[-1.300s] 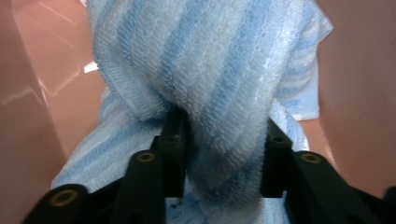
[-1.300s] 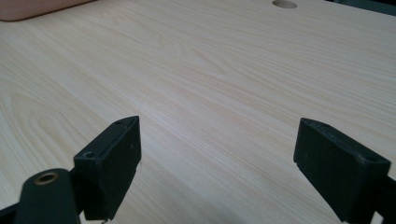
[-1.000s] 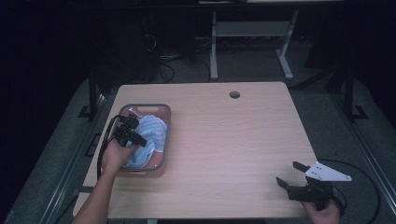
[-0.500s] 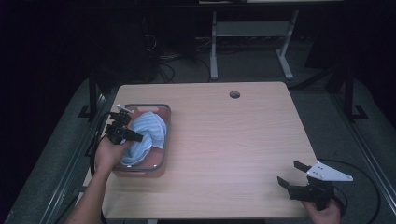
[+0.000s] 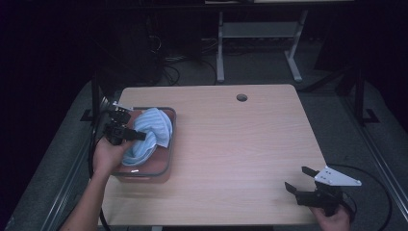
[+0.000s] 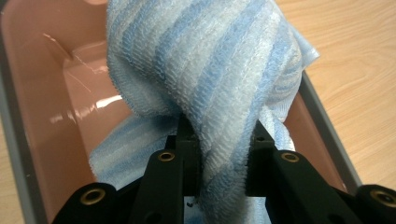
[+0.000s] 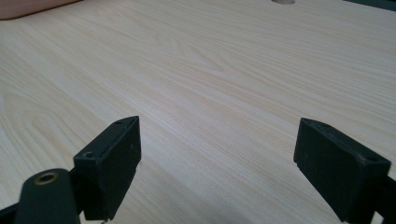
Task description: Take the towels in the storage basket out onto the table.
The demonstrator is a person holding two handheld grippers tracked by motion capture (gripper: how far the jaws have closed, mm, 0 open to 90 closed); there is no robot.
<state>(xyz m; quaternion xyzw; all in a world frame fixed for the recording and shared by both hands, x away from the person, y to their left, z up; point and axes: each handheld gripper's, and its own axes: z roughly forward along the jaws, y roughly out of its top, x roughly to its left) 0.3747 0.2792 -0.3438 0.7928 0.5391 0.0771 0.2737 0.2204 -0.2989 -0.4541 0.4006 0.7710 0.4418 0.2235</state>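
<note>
A blue-and-white striped towel (image 5: 150, 131) hangs partly lifted out of a pink bin with a grey rim (image 5: 166, 166) at the table's left side. My left gripper (image 5: 137, 136) is shut on a fold of the towel (image 6: 224, 93), and in the left gripper view the cloth is bunched between the two black jaws of that gripper (image 6: 219, 140). The towel's lower part still lies inside the bin (image 6: 56, 116). Near the front right corner of the table my right gripper (image 5: 300, 179) rests low with its jaws wide apart, and the right gripper (image 7: 217, 158) has only bare wood between them.
The wooden table (image 5: 240, 154) has a round cable hole (image 5: 242, 97) at its far edge. Behind it stand a metal frame (image 5: 221, 48) and cables on a dark floor. A cable (image 5: 375, 192) trails from the right gripper past the table's right edge.
My left gripper has risen and drawn back toward the bin's left edge, pulling the towel up out of the bin. The right gripper has stayed put.
</note>
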